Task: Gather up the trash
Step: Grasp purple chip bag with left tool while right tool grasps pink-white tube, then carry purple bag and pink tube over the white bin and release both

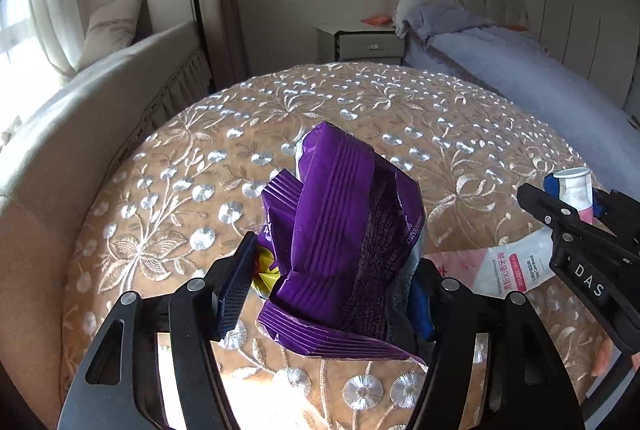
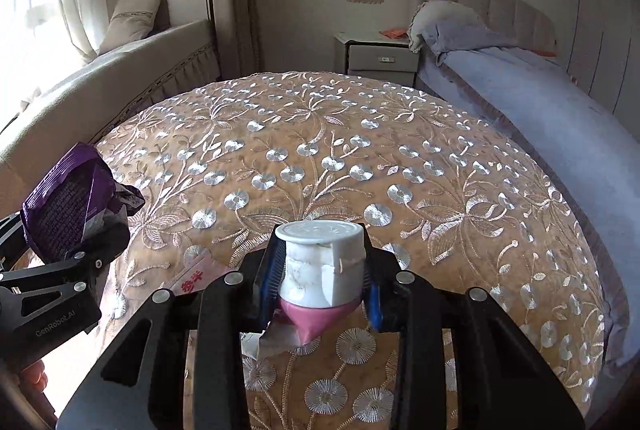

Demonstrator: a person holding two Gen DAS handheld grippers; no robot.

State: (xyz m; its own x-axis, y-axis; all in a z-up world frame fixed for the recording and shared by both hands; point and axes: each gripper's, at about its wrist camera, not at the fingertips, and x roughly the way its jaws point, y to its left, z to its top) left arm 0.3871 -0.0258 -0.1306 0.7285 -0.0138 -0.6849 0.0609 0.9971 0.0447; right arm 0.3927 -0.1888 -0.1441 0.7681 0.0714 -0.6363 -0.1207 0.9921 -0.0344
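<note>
**Both grippers loaded over the embroidered table**

Left wrist view: the left gripper (image 1: 326, 290) is clamped on a crumpled purple snack wrapper (image 1: 340, 242), which stands between the blue pads with its long axis running forward and up, away from the camera. Fine print runs along its right face, too small to read. A yellow patch shows at the wrapper's lower left, partly hidden behind the left pad. To the right of the wrapper, the right gripper (image 1: 576, 202) enters from the frame edge, closed on the neck of a toothpaste tube (image 1: 500, 266); only this view shows the tube's flattened white-and-pink body trailing back over the embroidered tablecloth (image 1: 192, 166).

Right wrist view: here the tube (image 2: 320, 266) is seen cap-on, its white cap pointing forward, the pads pinching just behind the cap; the body is almost wholly hidden beneath the gripper (image 2: 322, 270), save a pink shoulder and a printed scrap at lower left. The wrapper (image 2: 68, 202) and left gripper (image 2: 64, 250) sit at the left edge, partly cut off.

Beyond the wrapper, past the table's far rim, stand a nightstand (image 1: 366, 42) with an orange item on top, unclear, and to its right a bed (image 1: 520, 62) with grey-blue bedding. A window seat (image 1: 80, 102) with a cushion lies left.
</note>
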